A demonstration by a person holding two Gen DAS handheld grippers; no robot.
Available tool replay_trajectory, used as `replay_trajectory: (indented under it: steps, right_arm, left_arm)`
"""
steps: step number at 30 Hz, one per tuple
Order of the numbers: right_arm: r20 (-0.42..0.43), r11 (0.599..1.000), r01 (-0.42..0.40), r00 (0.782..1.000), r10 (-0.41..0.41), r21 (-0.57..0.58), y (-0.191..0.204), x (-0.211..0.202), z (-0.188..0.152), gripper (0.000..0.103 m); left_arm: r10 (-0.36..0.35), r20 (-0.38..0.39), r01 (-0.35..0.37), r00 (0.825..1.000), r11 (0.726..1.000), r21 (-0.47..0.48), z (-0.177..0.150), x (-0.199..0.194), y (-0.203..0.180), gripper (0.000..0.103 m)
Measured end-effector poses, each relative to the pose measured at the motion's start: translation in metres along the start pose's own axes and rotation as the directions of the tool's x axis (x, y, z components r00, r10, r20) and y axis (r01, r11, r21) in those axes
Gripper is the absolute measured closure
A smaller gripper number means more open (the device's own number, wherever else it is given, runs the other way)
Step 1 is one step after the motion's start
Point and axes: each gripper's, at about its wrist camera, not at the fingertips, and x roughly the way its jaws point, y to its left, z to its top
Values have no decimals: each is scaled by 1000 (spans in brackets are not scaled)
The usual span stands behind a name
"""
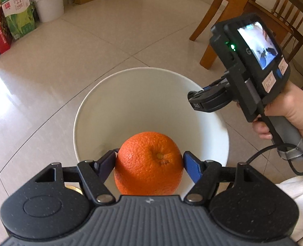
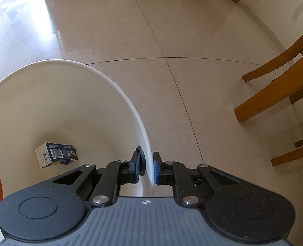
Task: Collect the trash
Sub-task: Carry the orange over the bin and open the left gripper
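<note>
Orange (image 1: 148,164), clamped in the left gripper (image 1: 149,160), hangs above the bin's (image 1: 131,102) mouth; right gripper (image 2: 146,168) pinches its rim.

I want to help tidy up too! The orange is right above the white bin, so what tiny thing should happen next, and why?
Probably open the left gripper and let the orange drop. It is squeezed between the pads, above the mouth of the white bin, while the right gripper is clamped on the rim. A small box already lies at the bottom.
</note>
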Motion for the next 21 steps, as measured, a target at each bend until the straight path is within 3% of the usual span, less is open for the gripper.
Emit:
replay_trajectory:
  steps: [21]
  right_arm:
    - [-2, 1000, 2, 1000, -2, 3, 0, 1, 1, 88]
  left_arm:
    - [45, 103, -39, 994, 997, -59, -12, -29, 23, 21]
